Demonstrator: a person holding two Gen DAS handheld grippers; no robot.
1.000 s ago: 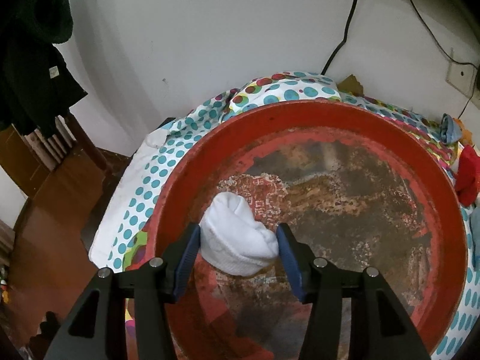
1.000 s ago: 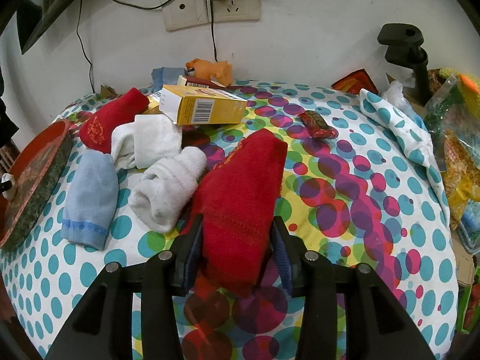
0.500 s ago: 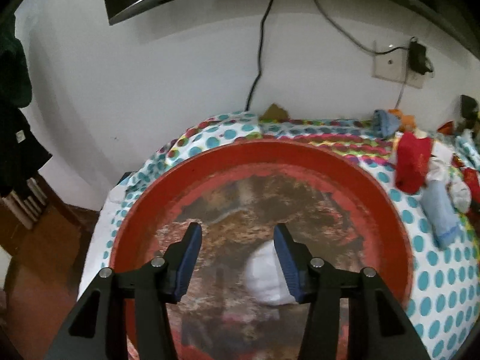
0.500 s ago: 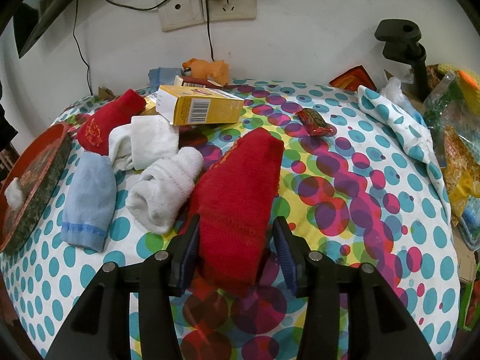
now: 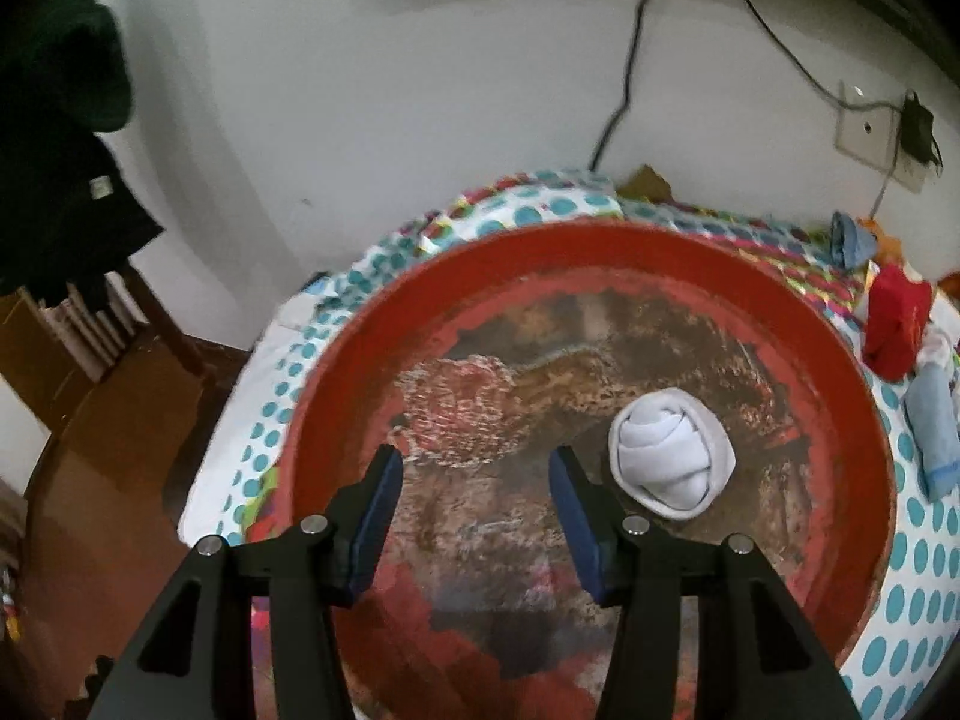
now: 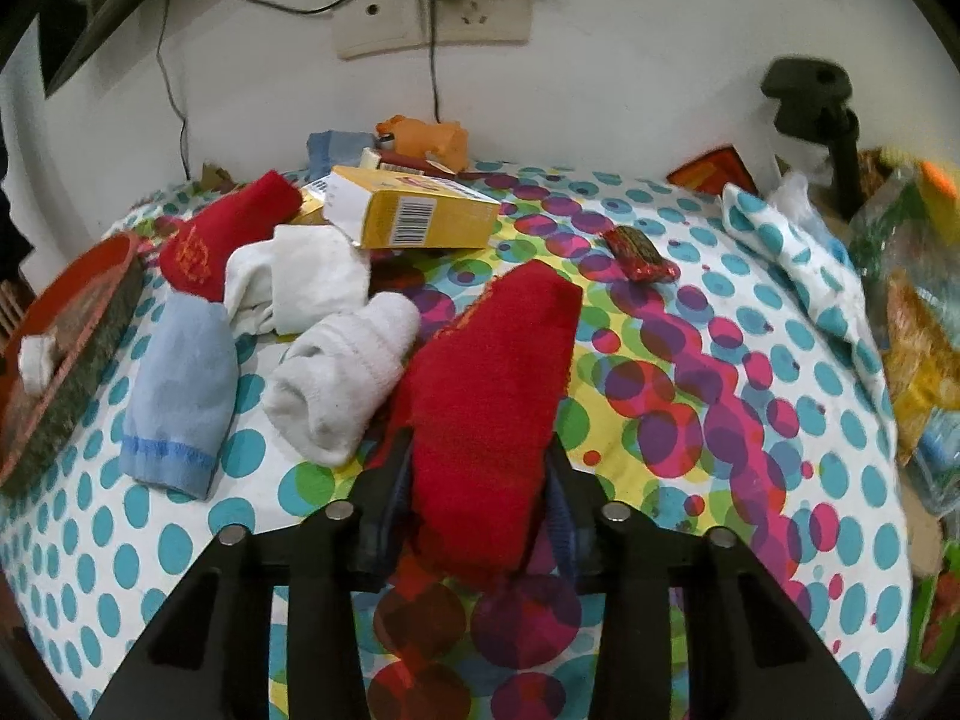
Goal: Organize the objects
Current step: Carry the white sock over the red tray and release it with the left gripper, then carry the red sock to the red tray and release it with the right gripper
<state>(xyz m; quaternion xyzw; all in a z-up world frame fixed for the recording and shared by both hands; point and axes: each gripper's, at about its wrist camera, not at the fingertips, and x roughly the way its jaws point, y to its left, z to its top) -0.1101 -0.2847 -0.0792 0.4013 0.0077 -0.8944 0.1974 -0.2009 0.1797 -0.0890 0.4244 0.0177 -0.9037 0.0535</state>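
Jaws on the right gripper (image 6: 480,468) had just been closing, and they pinched the near end of a long red sock (image 6: 492,396) between their pads. Over on the left gripper (image 5: 471,480) the jaws stood spread with nothing between them, hanging above the red tray (image 5: 600,252).

That tray was the landmark. It sat on a tabletop under a polka-dot cloth (image 6: 750,360), white with teal dots and a rainbow band of overlapping circles, and its worn, mottled floor carried one thing only: a rolled white sock (image 5: 671,453), lying just to the right of the left gripper's right jaw and clear of it. Behind the tray rose a white wall (image 5: 420,90) with a black cable (image 5: 624,78) running down it, and off its left edge the wooden floor (image 5: 108,450) showed, with dark clothing (image 5: 54,120) hanging above.

Right of the tray, the loose pile: a light blue sock (image 6: 180,408) closest to the rim, then a crumpled white sock (image 6: 342,384) touching the held red one, a second white heap (image 6: 300,282) behind it, and another red sock (image 6: 228,240) farther back. A yellow box (image 6: 420,219) with a barcode rested beyond those, an orange toy (image 6: 429,138) by the wall, and a small red wrapper (image 6: 639,252) well apart from the tray. A wall socket (image 6: 432,24) with a plugged charger sat above it all.
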